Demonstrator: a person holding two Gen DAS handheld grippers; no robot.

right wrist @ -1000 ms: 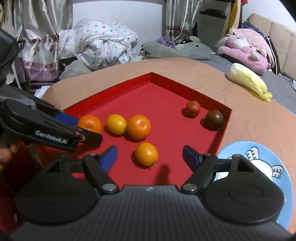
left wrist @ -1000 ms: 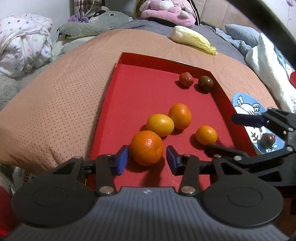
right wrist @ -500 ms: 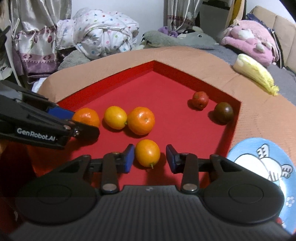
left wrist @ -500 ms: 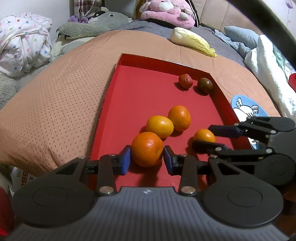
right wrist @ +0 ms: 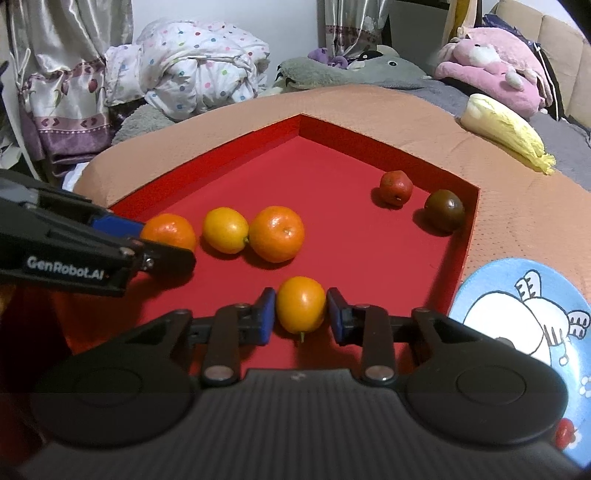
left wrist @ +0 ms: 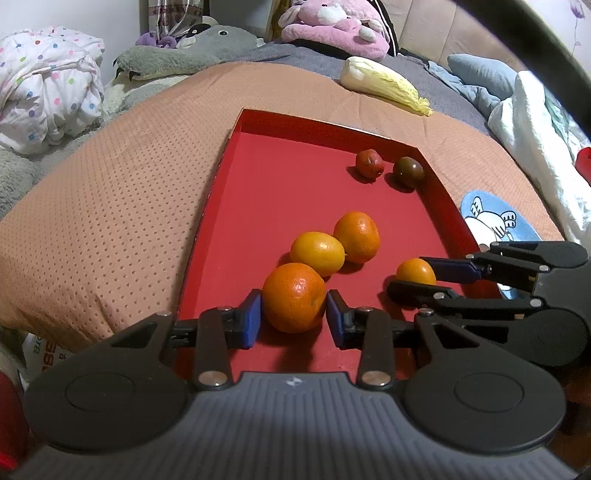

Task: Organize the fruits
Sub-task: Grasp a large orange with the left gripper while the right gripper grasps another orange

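Observation:
A red tray (left wrist: 295, 184) lies on a peach bedcover and holds several fruits. At its near edge my left gripper (left wrist: 293, 317) is shut on a large orange (left wrist: 294, 297), a blue pad pressing each side. To the right, my right gripper (left wrist: 415, 275) is closing onto a small orange fruit (left wrist: 415, 271). In the right wrist view its pads touch both sides of this fruit (right wrist: 301, 304). There the left gripper (right wrist: 162, 236) holds the large orange (right wrist: 168, 230) at the left. A yellow citrus (left wrist: 317, 253) and another orange (left wrist: 357, 236) touch mid-tray. A red fruit (left wrist: 369, 163) and a dark fruit (left wrist: 408, 172) sit in the far corner.
A blue cartoon plate (right wrist: 517, 314) lies right of the tray, with a small red fruit (right wrist: 565, 432) at its near edge. A cabbage (left wrist: 384, 83) rests beyond the tray. Plush toys (left wrist: 332, 22) and a dotted duvet (left wrist: 44, 88) ring the bed.
My right gripper came from the plate side into the tray and closed from wide open onto the small orange fruit. My left gripper's pads closed in onto the large orange.

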